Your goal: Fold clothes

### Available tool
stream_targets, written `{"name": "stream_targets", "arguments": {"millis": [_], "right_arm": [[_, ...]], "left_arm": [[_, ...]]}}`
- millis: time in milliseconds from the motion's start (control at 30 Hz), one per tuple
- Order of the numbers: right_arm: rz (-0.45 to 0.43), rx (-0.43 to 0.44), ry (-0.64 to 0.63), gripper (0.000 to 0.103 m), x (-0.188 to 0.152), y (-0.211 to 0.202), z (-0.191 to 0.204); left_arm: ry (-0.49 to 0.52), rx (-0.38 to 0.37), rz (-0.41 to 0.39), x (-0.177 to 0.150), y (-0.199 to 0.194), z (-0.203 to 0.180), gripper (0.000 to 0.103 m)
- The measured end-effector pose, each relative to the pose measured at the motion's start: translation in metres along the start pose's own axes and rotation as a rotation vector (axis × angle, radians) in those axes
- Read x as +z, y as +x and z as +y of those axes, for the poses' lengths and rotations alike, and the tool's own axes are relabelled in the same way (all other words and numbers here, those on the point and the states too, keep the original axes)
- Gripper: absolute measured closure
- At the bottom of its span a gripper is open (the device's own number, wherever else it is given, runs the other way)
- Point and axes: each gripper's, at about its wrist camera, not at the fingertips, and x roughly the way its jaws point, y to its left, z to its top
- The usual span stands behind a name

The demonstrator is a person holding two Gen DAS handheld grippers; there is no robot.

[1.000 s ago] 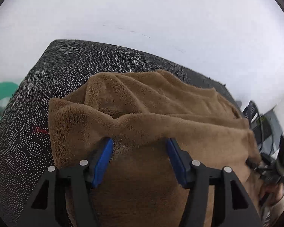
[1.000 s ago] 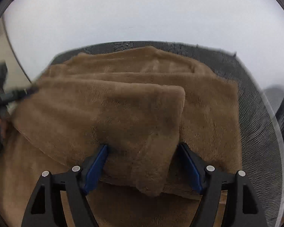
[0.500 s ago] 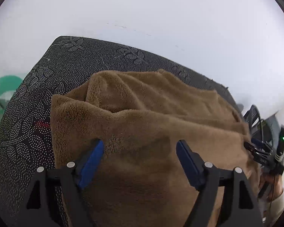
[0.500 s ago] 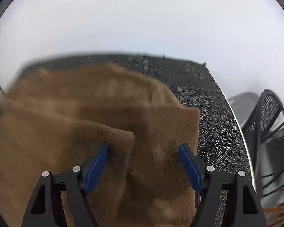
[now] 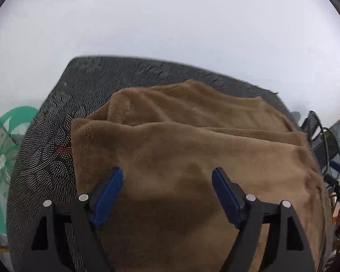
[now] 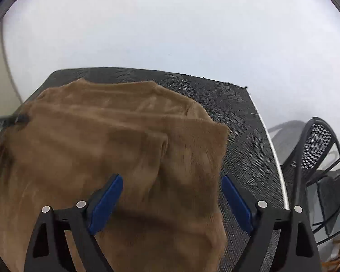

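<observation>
Both wrist views angle down, close, from opposite ends — sharing the brown cloth (image 5: 192, 149).

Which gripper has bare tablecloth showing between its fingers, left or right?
The right gripper: patterned dark tablecloth shows inside its right finger, past the edge of the brown fleece garment. The left gripper frames only fleece.

Plush brown garment (image 5: 192, 149), matt finish

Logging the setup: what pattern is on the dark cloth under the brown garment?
Tablecloth: black with pale dotted leaf motifs, clearest in the left wrist view.
</observation>
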Motion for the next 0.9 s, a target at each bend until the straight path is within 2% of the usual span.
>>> {"name": "stream_targets", "arguments": {"millis": [67, 167, 333, 400, 533, 633, 767, 833, 900], "right_arm": [[0.006, 0.029, 0.004, 0.013, -0.022, -0.026, -0.002], [0.012, 0.102, 0.009, 0.012, -0.056, -0.062, 0.003], [0.006, 0.281, -0.065, 0.012, -0.126, -0.111, 0.05], [0.018, 0.309, -0.097, 0.012, -0.147, -0.118, 0.069], [0.039, 0.29, -0.148, 0.012, -0.183, -0.119, 0.097], [0.054, 0.282, -0.119, 0.011, -0.204, -0.111, 0.099], [0.002, 0.276, -0.06, 0.007, -0.216, -0.114, 0.093], [-0.028, 0.29, -0.039, 0.001, -0.221, -0.115, 0.091], [-0.068, 0.267, -0.036, 0.0, -0.227, -0.116, 0.094]], "left_arm": [[0.048, -0.042, -0.002, -0.01, -0.017, -0.015, 0.019], [0.096, -0.099, 0.043, -0.035, -0.032, -0.035, 0.019], [0.109, -0.181, 0.129, -0.084, -0.04, -0.062, 0.019], [0.096, -0.193, 0.152, -0.1, -0.043, -0.068, 0.019], [0.088, -0.187, 0.179, -0.125, -0.052, -0.08, 0.019], [0.1, -0.164, 0.174, -0.14, -0.063, -0.087, 0.019], [0.093, -0.152, 0.172, -0.16, -0.072, -0.095, 0.019], [0.088, -0.14, 0.172, -0.169, -0.076, -0.098, 0.019], [0.073, -0.138, 0.163, -0.177, -0.082, -0.1, 0.016]]}}
